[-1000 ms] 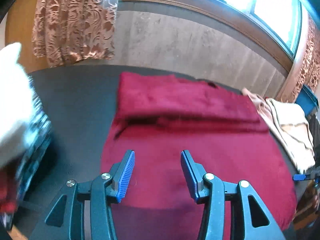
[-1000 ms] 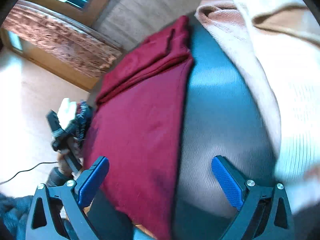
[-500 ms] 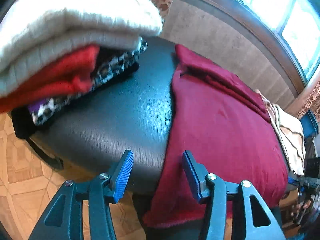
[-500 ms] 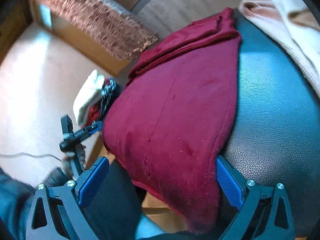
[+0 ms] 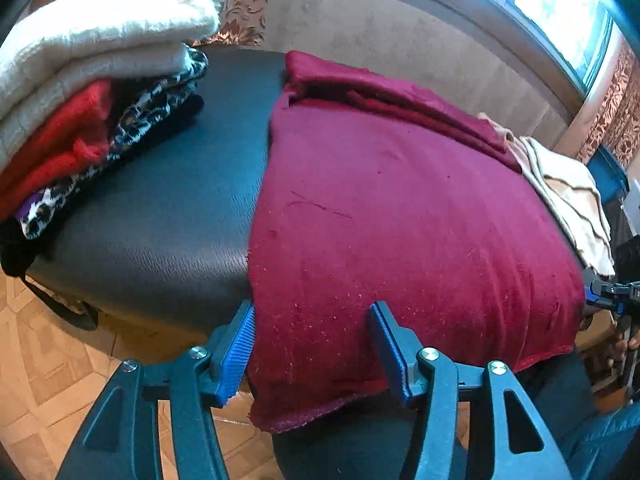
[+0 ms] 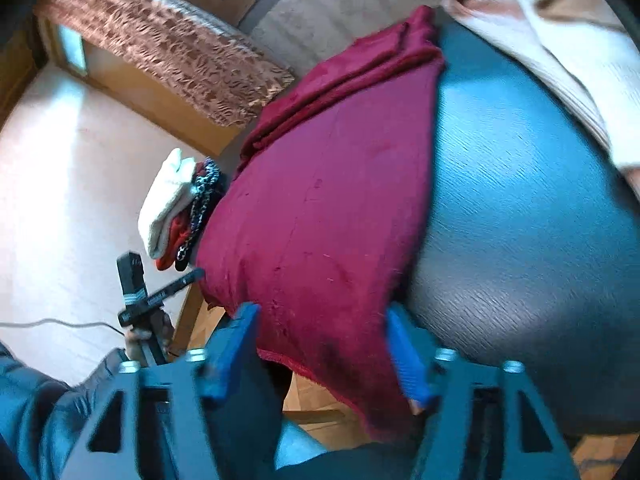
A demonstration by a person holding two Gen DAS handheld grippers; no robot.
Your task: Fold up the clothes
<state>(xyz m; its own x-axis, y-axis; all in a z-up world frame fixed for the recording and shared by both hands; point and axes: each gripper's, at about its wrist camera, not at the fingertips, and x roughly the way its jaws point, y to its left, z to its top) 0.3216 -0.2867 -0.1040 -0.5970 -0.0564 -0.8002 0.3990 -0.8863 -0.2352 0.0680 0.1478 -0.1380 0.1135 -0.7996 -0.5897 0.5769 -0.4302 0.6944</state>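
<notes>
Clothes and grippers, counted

One maroon cloth (image 5: 400,216); one stack (image 5: 80,92) at ten o'clock, perhaps four garments; one pale heap (image 5: 568,188) at three o'clock; two grippers (image 5: 312,344) (image 6: 320,348).

The left gripper (image 5: 312,344) straddles the maroon cloth's (image 5: 400,220) near-left hem, jaws opening; folded stack (image 5: 88,92) far left.

dark hand-held gripper (image 5: 312,344), blue ribbed pads (image 5: 240,354), silver screws

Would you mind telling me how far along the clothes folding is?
Done: a folded stack sits aside. In hand: the maroon garment, far end folded; the left gripper opening and right gripper closing at its hanging hem. Left: the cream clothes.
</notes>
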